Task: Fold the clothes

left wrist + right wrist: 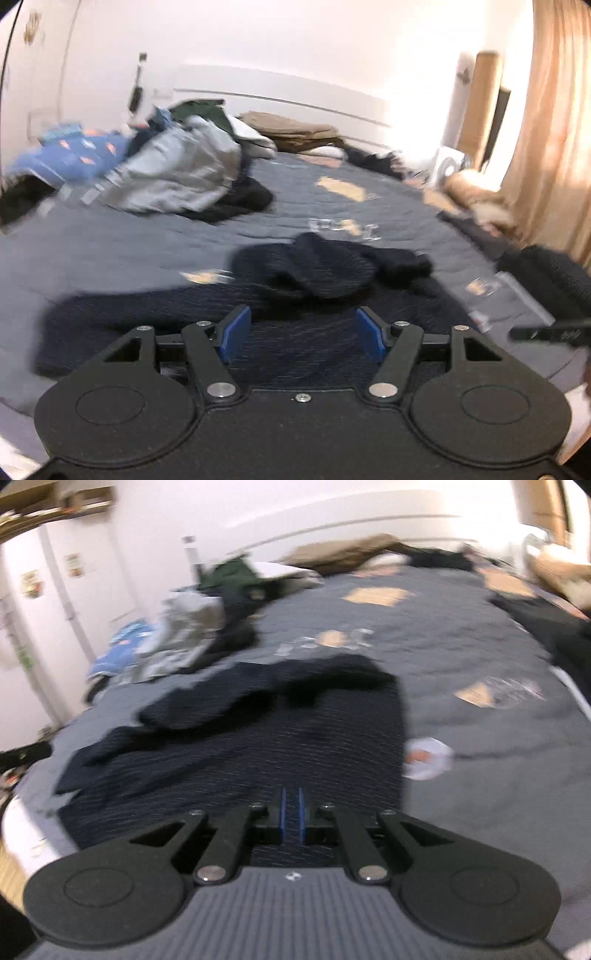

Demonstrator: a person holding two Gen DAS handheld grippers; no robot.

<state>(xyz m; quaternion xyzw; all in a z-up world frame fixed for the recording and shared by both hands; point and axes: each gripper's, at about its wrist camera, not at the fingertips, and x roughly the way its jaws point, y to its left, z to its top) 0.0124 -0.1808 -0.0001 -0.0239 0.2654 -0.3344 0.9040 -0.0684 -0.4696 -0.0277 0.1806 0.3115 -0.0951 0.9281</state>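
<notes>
A dark navy striped garment (258, 332) lies spread on the grey bedspread (129, 243), with a bunched part (325, 269) at its far end. My left gripper (303, 332) is open and empty just above its near part. In the right wrist view the same garment (258, 746) lies below my right gripper (291, 816), whose blue pads are nearly together with a thin gap; I see no cloth between them. Both views are blurred by motion.
A pile of unfolded clothes (177, 173) sits at the far left of the bed, also in the right wrist view (192, 635). Brown folded fabric (295, 129) lies by the headboard. A curtain (554, 129) hangs at the right. The other gripper's black edge (546, 332) shows at right.
</notes>
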